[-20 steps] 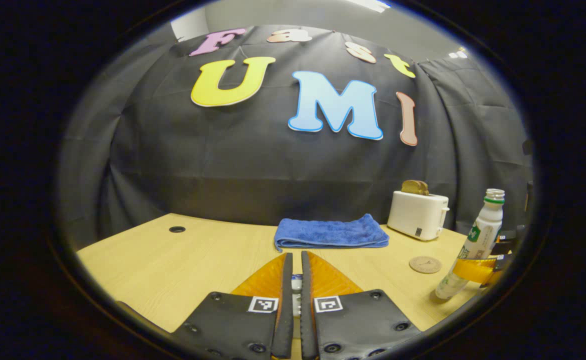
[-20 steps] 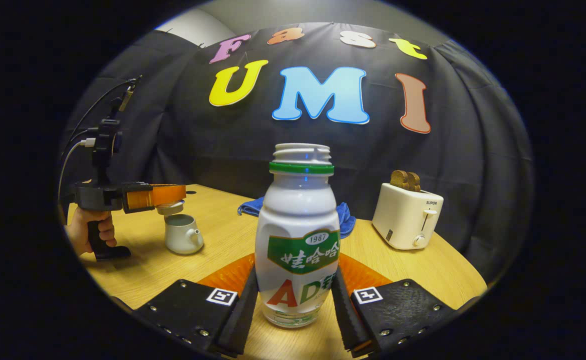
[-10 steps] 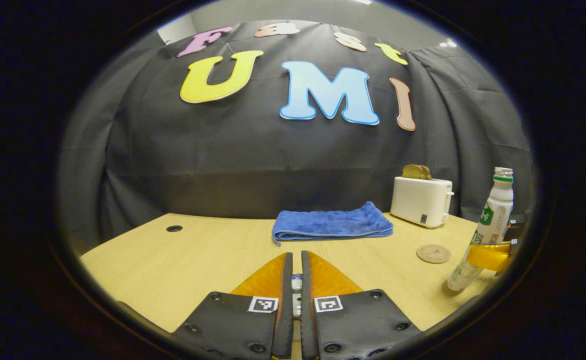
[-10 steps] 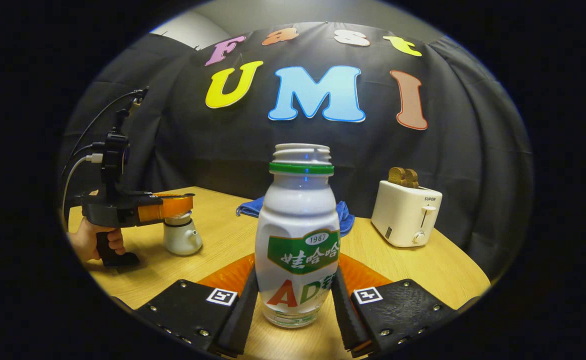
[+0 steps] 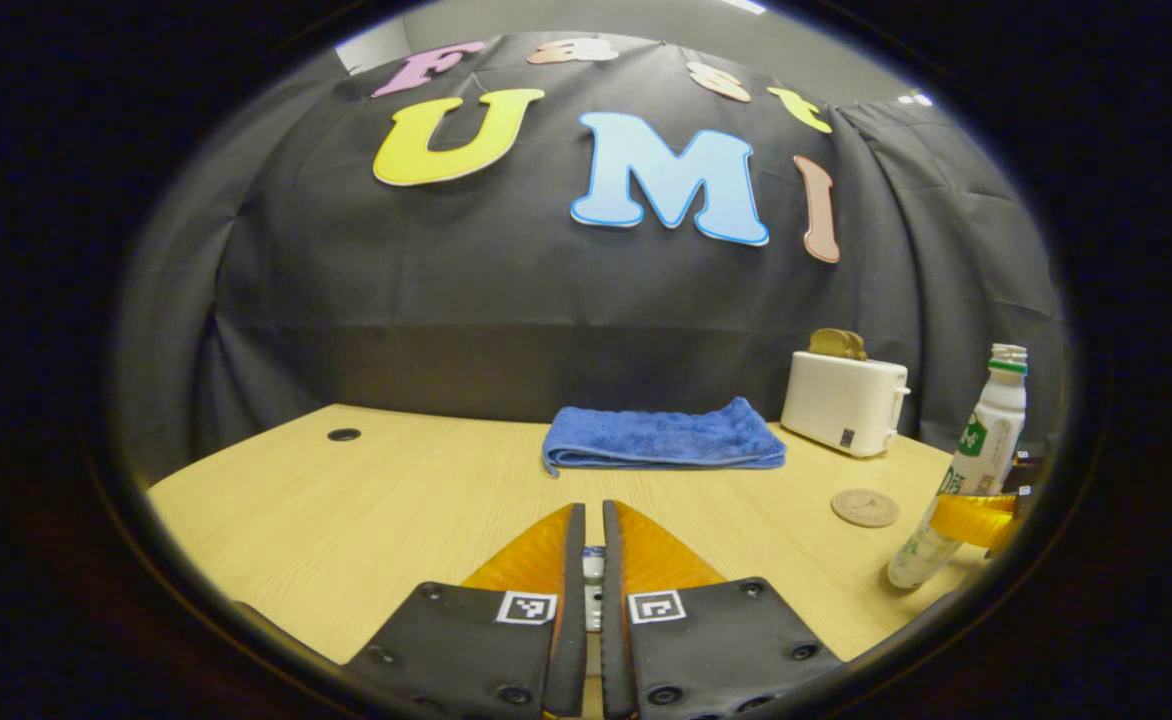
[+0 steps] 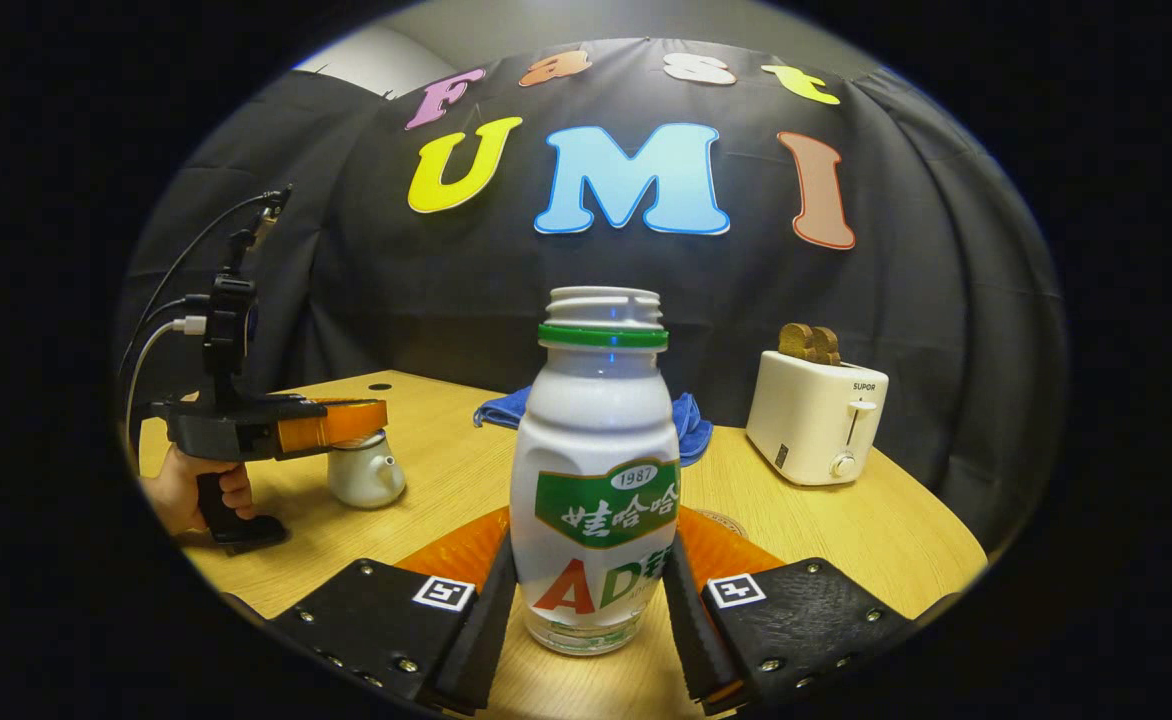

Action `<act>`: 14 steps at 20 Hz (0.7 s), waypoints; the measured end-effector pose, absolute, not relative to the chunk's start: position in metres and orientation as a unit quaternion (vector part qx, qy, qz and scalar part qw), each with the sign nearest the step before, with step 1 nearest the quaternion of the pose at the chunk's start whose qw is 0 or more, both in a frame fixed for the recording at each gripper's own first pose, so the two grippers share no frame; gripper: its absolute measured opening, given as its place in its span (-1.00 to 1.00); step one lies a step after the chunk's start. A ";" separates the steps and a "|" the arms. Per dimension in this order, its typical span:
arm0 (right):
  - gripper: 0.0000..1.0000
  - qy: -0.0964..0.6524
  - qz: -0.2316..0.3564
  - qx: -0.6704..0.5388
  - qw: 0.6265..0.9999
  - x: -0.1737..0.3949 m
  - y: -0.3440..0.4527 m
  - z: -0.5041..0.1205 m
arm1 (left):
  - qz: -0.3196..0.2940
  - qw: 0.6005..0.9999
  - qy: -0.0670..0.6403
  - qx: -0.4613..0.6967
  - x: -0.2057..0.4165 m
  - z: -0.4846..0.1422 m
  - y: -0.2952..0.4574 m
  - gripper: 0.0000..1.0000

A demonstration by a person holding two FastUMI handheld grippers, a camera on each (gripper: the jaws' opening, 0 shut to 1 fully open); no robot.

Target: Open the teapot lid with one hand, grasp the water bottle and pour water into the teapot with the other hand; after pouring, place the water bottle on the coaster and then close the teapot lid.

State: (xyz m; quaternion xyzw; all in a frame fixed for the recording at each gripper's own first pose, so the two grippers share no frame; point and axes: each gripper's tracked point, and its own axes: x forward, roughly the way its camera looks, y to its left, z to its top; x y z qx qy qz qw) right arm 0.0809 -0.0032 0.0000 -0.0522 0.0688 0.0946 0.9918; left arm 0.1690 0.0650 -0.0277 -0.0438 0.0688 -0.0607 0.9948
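A white water bottle [image 6: 596, 480] with a green label and no cap stands between the fingers of my right gripper [image 6: 591, 565], which is shut on its lower body. In the left gripper view the bottle [image 5: 986, 435] leans at the far right, close to the round cork coaster [image 5: 864, 507]. My left gripper [image 5: 593, 515] is shut on the small white knob of the teapot lid [image 5: 593, 567]. In the right gripper view the left gripper [image 6: 366, 418] lies level right over the top of the white teapot [image 6: 366, 480], and its fingers hide the lid.
A folded blue towel [image 5: 661, 447] lies at the back of the wooden table [image 5: 366, 510]. A white toaster [image 5: 843, 403] with toast in it stands at the back right. A hand [image 6: 191, 490] holds the left gripper's handle.
The left gripper came down with the lid from above the open teapot to the teapot's top. The bottle stayed in the right gripper, hardly moving.
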 end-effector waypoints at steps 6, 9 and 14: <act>0.40 0.072 0.088 -0.056 0.992 0.080 -0.005 0.000 | -0.067 0.996 0.038 -0.041 0.165 -0.007 0.064 -0.19; 0.40 0.064 0.079 -0.056 0.993 0.081 -0.007 0.004 | -0.069 0.997 0.016 -0.036 0.157 0.011 0.066 0.24; 0.40 0.053 0.055 -0.050 0.996 0.091 -0.019 0.009 | -0.088 0.995 -0.004 -0.046 0.132 0.036 0.051 0.90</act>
